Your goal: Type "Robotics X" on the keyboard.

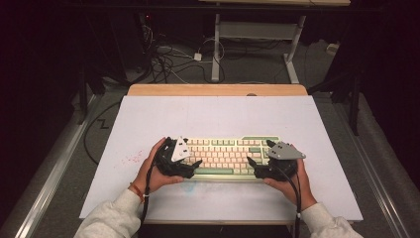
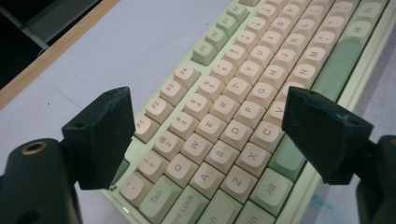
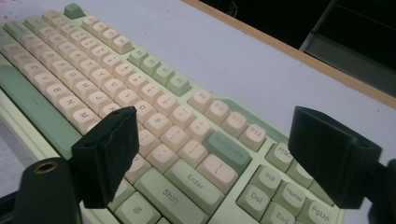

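Observation:
A keyboard (image 1: 225, 156) with cream and green keys lies on the white board, near the person's side. My left gripper (image 1: 193, 167) is at the keyboard's left end, held in the person's left hand. Its jaws stand wide open over the keyboard's (image 2: 261, 60) left keys, and the left gripper (image 2: 205, 100) has nothing between its pads. My right gripper (image 1: 253, 167) is at the right end. In the right gripper view the right gripper (image 3: 212, 114) is also wide open, above the Enter and Shift area of the keyboard (image 3: 93, 65), with nothing gripped.
The white board (image 1: 218, 116) covers a wooden table whose far edge (image 1: 218, 89) shows behind it. Red specks (image 1: 131, 159) mark the board left of the keyboard, and a bluish smear (image 1: 190, 187) lies in front of it. Cables and a desk frame (image 1: 216, 49) stand on the floor beyond.

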A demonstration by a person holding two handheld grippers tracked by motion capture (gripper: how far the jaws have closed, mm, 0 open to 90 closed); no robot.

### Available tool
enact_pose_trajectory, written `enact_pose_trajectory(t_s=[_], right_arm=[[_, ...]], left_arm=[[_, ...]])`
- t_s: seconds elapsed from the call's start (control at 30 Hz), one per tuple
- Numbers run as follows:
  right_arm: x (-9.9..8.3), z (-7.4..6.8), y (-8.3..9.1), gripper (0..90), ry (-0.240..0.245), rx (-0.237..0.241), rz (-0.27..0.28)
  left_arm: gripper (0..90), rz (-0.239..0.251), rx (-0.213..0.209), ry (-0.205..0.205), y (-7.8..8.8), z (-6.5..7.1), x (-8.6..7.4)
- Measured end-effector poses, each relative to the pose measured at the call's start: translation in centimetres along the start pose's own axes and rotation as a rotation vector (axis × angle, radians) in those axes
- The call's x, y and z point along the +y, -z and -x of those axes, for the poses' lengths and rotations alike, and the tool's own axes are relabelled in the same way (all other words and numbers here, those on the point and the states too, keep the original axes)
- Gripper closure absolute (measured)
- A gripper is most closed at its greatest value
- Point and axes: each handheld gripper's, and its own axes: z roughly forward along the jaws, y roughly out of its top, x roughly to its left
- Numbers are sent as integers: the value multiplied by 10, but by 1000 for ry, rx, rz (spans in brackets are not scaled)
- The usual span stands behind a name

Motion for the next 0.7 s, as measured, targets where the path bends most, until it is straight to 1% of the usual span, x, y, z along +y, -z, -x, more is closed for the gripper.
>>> enact_pose_trajectory(t_s=[0.03,0.1,0.17,0.23,0.37,0.47,0.57,0.7], right_arm=[[0,-1,0,165,4,-9,-6],[0,-1,-1,167,14,-3,-8],[-1,-3,-1,172,18,2,-5],[0,-3,-1,197,28,5,-1],[1,-4,0,195,34,0,3],[1,-5,0,196,42,0,-3],[1,-6,1,198,51,0,-2],[1,-6,4,198,58,3,-1]], left_arm=[[162,4,5,-5,0,1,0],[168,17,-9,-4,1,1,0],[185,15,-2,-10,1,2,0],[181,20,-6,-6,1,2,0],[178,29,8,-3,2,2,0],[175,28,22,-8,4,2,0],[174,17,39,-28,6,2,0],[176,21,55,-35,10,3,-1]])
